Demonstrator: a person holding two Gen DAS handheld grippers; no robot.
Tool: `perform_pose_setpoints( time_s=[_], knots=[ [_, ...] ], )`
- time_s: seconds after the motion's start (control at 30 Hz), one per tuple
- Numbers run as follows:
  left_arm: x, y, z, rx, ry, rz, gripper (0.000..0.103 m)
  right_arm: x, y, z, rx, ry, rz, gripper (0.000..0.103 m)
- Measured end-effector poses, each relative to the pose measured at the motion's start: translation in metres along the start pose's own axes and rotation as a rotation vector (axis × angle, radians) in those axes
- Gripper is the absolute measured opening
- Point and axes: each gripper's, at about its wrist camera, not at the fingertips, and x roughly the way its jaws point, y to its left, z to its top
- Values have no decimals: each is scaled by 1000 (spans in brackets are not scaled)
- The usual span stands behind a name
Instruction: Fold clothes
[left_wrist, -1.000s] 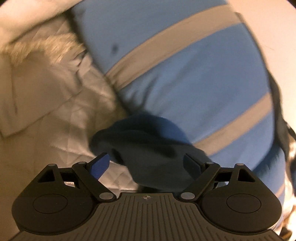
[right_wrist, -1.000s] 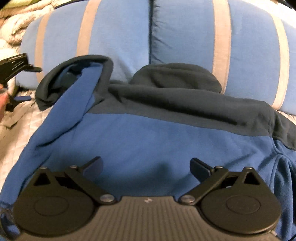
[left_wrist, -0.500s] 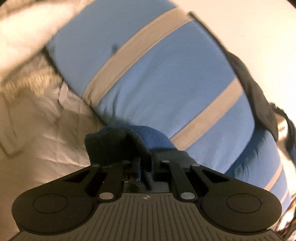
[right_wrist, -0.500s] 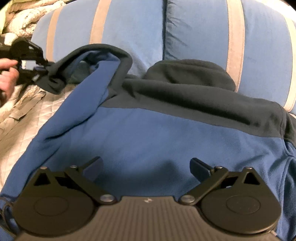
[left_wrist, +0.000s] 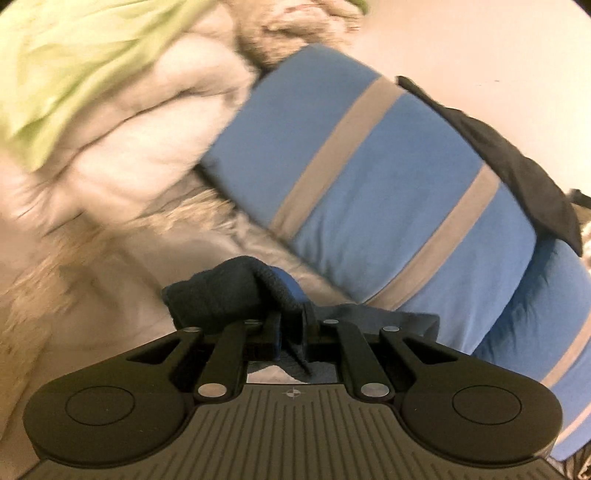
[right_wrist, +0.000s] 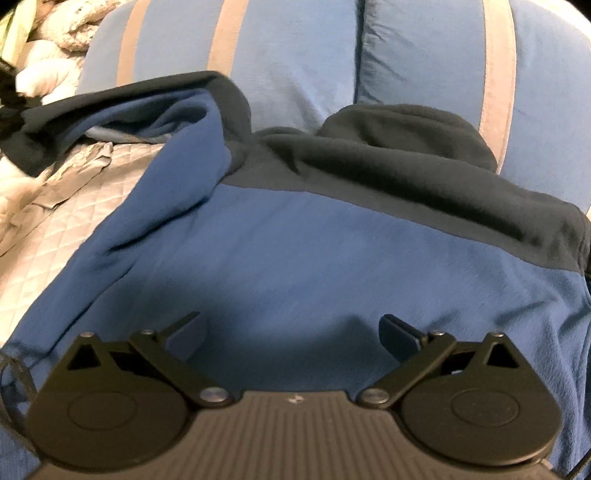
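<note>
A blue fleece hoodie (right_wrist: 314, 258) with dark navy shoulders and hood (right_wrist: 406, 136) lies spread on the bed, hood against the pillows. My left gripper (left_wrist: 291, 325) is shut on the dark navy sleeve cuff (left_wrist: 229, 291), which bunches in front of its fingers above the quilt. In the right wrist view that sleeve (right_wrist: 140, 118) stretches out to the far left, lifted off the quilt. My right gripper (right_wrist: 291, 332) hovers open over the blue body of the hoodie, with nothing between its fingers.
Blue pillows with tan stripes (left_wrist: 388, 184) (right_wrist: 295, 55) line the head of the bed. A pale quilted bedspread (right_wrist: 74, 221) lies left of the hoodie. Cream and green bedding or clothes (left_wrist: 92, 92) are piled at the far left, and a dark cloth (left_wrist: 517, 166) lies behind the pillow.
My left gripper closed on the sleeve cuff, then rose and pulled it outward to the left, stretching the sleeve. The right gripper stayed open over the hoodie's body.
</note>
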Motion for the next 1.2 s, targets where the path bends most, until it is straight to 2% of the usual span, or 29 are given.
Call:
perform_pose_setpoints(
  time_s=[0.1,0.23,0.4,0.5,0.73,0.8,0.87,0.9,0.97,1.1,1.2],
  knots=[
    [-17,12,-9,-40,19,11,10,0,-4,-1,6,6,-15,103],
    [-45,25,-16,-53,4,56,10,1,-10,-1,26,16,-25,103],
    [-62,47,-18,-74,31,15,10,0,-11,2,32,12,-11,103],
    [-52,63,-18,-82,35,21,10,-1,-11,2,32,14,0,103],
    [-2,101,-7,-132,-2,139,11,-5,-20,6,87,27,37,103],
    [12,105,-1,-124,-8,144,19,-5,-25,7,113,25,44,103],
    [21,108,4,-123,-20,145,45,-3,-28,8,133,31,49,103],
    [23,109,7,-126,-34,136,51,-3,-28,8,141,36,52,103],
    [26,112,11,-130,-59,115,71,-2,-28,8,150,44,58,103],
    [18,115,19,-116,-79,68,75,-6,-25,9,129,24,87,103],
    [7,122,21,-110,-74,71,76,-13,-21,11,109,-12,121,103]
  ],
)
